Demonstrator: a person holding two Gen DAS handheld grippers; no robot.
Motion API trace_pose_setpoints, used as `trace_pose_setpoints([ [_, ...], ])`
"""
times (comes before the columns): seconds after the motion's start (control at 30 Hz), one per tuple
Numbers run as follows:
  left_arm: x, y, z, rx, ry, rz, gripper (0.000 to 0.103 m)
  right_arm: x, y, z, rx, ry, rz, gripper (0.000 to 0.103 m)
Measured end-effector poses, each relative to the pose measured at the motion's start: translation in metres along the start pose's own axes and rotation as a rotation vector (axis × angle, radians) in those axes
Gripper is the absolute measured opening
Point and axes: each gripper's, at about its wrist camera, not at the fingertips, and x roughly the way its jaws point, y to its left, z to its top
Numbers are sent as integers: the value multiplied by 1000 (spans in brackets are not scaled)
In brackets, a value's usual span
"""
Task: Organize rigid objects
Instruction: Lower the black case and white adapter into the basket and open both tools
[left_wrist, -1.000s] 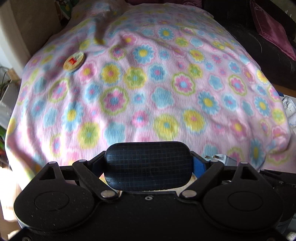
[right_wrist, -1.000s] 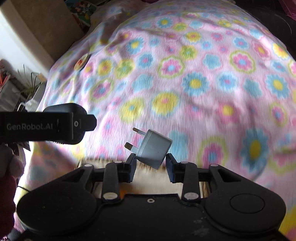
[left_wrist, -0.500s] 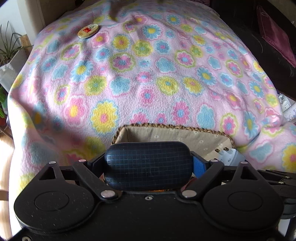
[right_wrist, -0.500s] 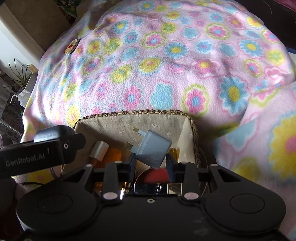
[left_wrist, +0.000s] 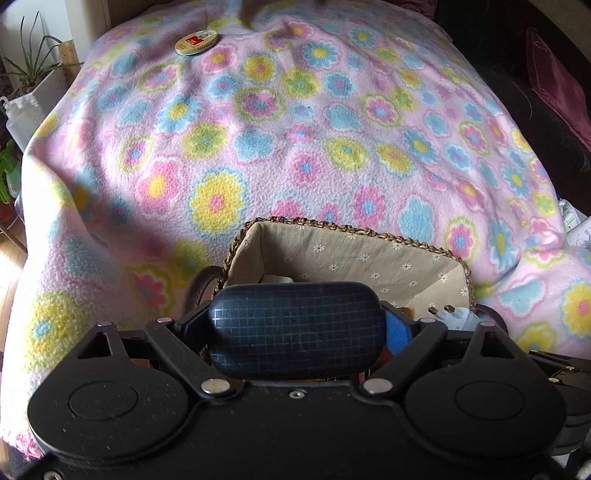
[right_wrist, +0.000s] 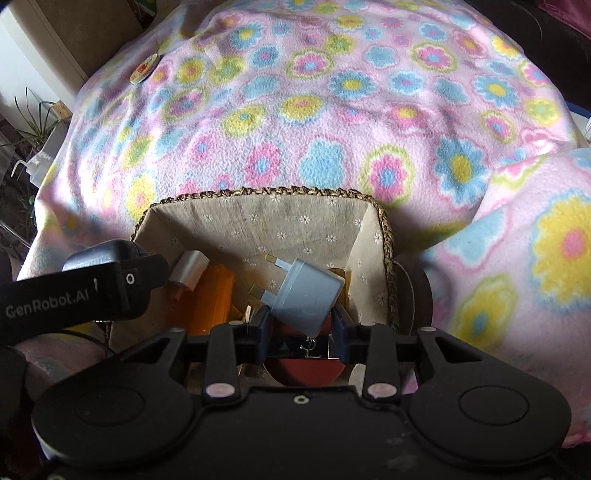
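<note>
**Holding two items above the lined basket**

Gripping a dark blue, grid-patterned oblong case (left_wrist: 295, 328), the left gripper (left_wrist: 295, 332) has its two fingers clenched against the case's short ends, with the case lying crosswise in front of the camera. Just beyond it sits the braided wicker basket with a beige, daisy-print fabric lining (left_wrist: 354, 254), resting on the pink fleece blanket printed with blue, yellow and pink flowers (left_wrist: 295, 129).

The right gripper (right_wrist: 301, 321) clamps a pale grey-blue plug adapter with brass pins (right_wrist: 306, 295) between its fingers; the adapter is tilted, pins pointing up and to the left, and it hangs over the basket's open interior (right_wrist: 258, 218). From the left wrist view, the same adapter's pins (left_wrist: 448, 315) show at the basket's right side.

Inside the basket lie an orange translucent bottle with a silver cap (right_wrist: 207, 295) and a dark red round object (right_wrist: 303, 373) under a shiny metal bar; what the red one is cannot be told.

Far across the blanket, well apart from the basket, lies a small round cream tin with a red label (left_wrist: 196, 42). A potted green plant (left_wrist: 26, 70) stands beyond the blanket's left edge.
</note>
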Motion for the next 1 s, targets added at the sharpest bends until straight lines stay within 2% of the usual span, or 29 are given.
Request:
trace_pose_setpoints([
  [0.3,10,4,-2,-29,59,54,86,3,-3,0,15,8,-5,34],
  [0.5,14,-2,-4,0,80,80,86,4,-4,0,28,11,0,34],
  [1.0,17,-3,-3,5,101,92,86,7,-4,1,36,21,1,35],
])
